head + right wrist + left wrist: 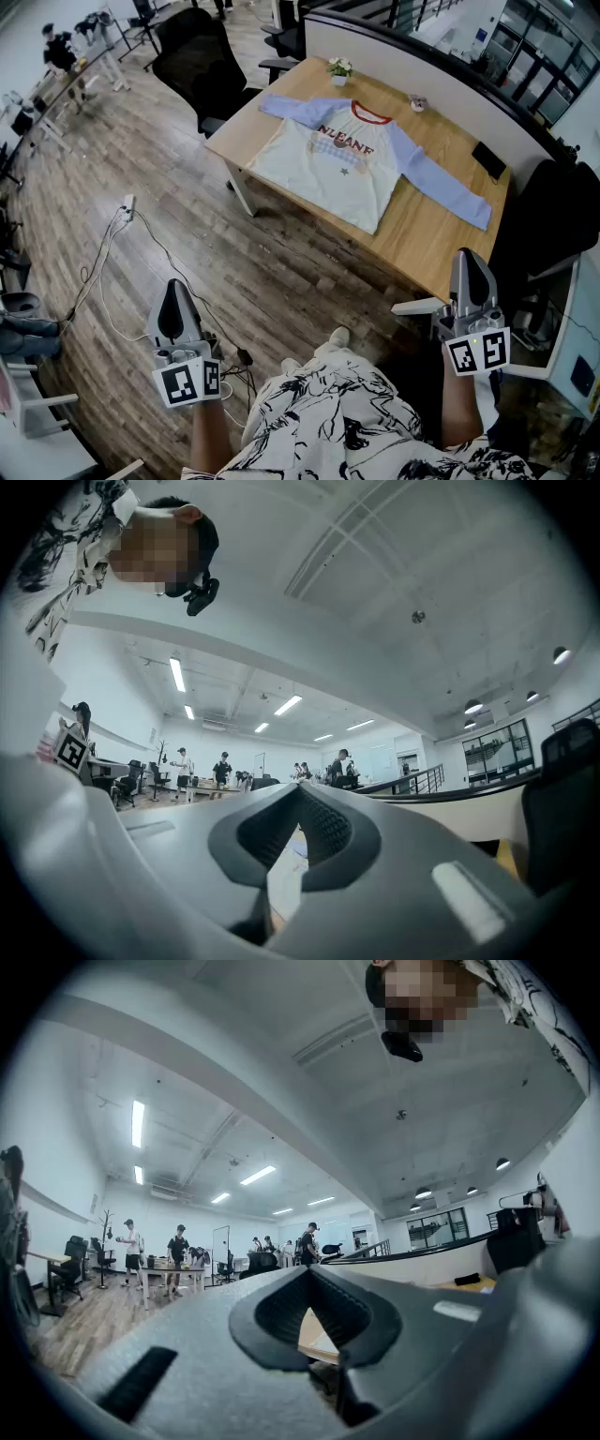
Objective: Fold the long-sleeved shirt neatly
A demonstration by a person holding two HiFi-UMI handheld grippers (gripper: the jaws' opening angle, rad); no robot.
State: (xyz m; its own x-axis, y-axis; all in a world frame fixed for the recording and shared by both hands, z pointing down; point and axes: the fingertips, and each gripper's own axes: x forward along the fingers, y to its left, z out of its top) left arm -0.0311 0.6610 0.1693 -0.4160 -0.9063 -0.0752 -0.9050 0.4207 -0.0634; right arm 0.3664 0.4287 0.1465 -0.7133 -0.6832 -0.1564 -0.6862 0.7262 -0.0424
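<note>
A long-sleeved shirt (337, 159), white body with light blue sleeves and a red collar, lies spread flat on the wooden table (441, 248) in the head view. Both grippers are held low, well short of the table, over the floor. My left gripper (175, 302) is shut with nothing in it. My right gripper (472, 262) is also shut and holds nothing, just off the table's near right corner. In the left gripper view the closed jaws (314, 1283) fill the lower frame; in the right gripper view the closed jaws (298, 803) show a sliver of shirt (284, 878) through their gap.
A small potted plant (338, 68) and a small object (418, 103) stand at the table's far edge; a dark flat item (488, 159) lies at its right. Black office chairs (202, 70) flank the table. Cables (112, 281) trail across the wooden floor. Several people stand far off.
</note>
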